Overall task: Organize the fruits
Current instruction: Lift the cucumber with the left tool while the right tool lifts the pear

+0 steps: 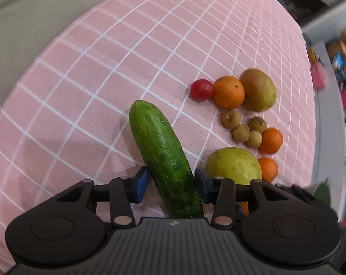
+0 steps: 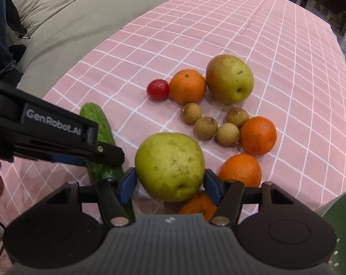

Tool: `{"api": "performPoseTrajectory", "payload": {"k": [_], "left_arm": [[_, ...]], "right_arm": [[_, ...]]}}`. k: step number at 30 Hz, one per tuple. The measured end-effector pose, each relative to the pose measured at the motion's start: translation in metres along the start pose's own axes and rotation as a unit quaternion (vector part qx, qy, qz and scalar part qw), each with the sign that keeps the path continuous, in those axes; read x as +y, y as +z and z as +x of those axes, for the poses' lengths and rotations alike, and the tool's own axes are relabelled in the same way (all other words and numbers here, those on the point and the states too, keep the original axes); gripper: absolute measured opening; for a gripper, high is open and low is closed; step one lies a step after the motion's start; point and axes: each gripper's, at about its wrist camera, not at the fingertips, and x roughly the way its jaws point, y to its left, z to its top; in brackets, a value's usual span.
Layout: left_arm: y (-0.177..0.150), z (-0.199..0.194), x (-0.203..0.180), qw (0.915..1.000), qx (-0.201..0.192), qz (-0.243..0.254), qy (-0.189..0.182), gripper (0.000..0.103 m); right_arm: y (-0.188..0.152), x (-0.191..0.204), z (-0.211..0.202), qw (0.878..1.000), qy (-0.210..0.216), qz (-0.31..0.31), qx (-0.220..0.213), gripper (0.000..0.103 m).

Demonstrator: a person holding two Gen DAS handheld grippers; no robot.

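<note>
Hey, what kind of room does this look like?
Probably a home living room: a table under a pink checked cloth, a beige cushioned sofa beside it, and cluttered shelves at the edge.

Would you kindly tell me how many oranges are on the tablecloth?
4: one orange beside the cherry tomato, one right of the longans, one nearer, one partly hidden under the right gripper.

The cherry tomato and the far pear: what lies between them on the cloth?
One orange sits between the cherry tomato and the far pear, apparently touching both. The right wrist view shows it best.
</note>
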Motion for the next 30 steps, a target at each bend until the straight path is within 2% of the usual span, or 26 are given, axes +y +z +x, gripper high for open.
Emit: {"api": "performPoseTrajectory", "payload": {"k": [4,7,10,13,20,24,30], "left_arm": [[0.004,-0.01,-0.004,0.9991,0.019,0.037,0.007,0.049],[0.004,-0.017,-0.007,0.9972,0.019,0.067,0.028,0.049],[0.005,-0.018,-0.003,0.9973,0.02,0.061,0.036,0.049],[0.004,-0.014,0.004,0.9986,0.011,0.044,0.027,0.049],[0.003,-0.001,0.013,0.9999,-0.005,0.011,0.013,0.047],[0.0,0.001,0.005,0.9991,-0.015,0.03,0.027,0.049],[-0.004,0.0,0.005,0.9989,-0.025,0.03,0.026,0.047]], "right_arm": [[-0.006,0.006,-0.004,1.0,0.005,-0.005,0.004,0.061],[-0.01,0.007,-0.004,1.0,0.003,-0.006,0.005,0.061],[-0.01,0.007,-0.006,1.0,-0.001,-0.011,0.0,0.065],[-0.005,0.01,-0.009,1.0,-0.009,-0.027,-0.012,0.071],[0.001,0.018,0.0,0.999,-0.015,-0.049,-0.002,0.068],[-0.001,0.017,0.006,0.998,-0.021,-0.052,0.006,0.063],[-0.005,0.016,0.006,0.999,-0.019,-0.046,-0.003,0.062]]}}
